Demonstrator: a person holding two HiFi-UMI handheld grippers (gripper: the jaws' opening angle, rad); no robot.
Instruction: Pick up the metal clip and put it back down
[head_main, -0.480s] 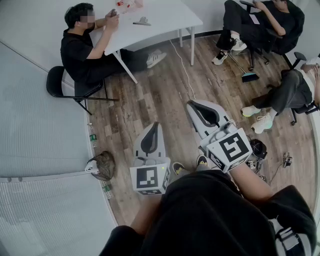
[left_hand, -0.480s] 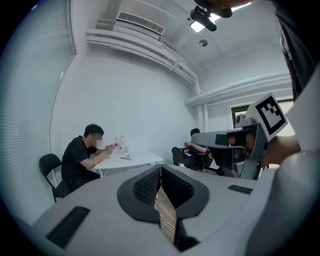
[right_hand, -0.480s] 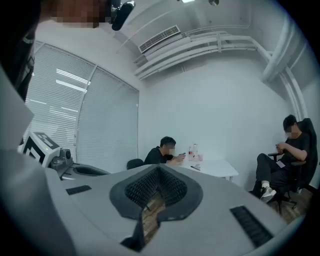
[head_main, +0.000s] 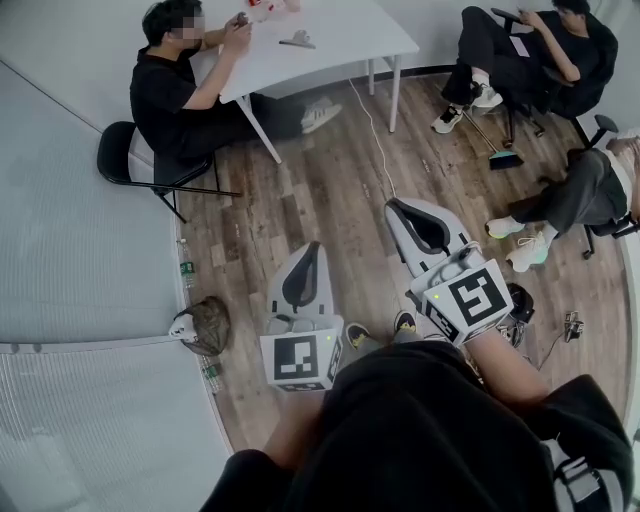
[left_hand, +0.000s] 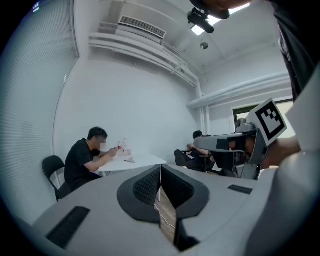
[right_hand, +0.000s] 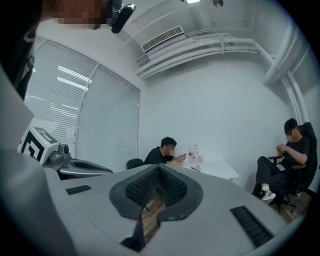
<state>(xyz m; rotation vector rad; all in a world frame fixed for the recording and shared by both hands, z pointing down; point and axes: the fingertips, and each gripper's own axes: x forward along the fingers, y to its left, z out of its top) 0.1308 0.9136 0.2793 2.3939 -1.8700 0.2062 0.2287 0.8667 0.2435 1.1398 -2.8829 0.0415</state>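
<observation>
the metal clip (head_main: 297, 40), if it is that small grey thing, is seen on the white table (head_main: 345, 25); left gripper (head_main: 312, 248) and right gripper (head_main: 394, 206) are pressed together, empty.

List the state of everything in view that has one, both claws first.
Left claw: shut, empty.
Right claw: shut, empty.
Table: upright, across the room.
Grey item: lying on the table, nobody touching it.
Folding chair: occupied by a seated person.
Bag: slumped on the floor.
</observation>
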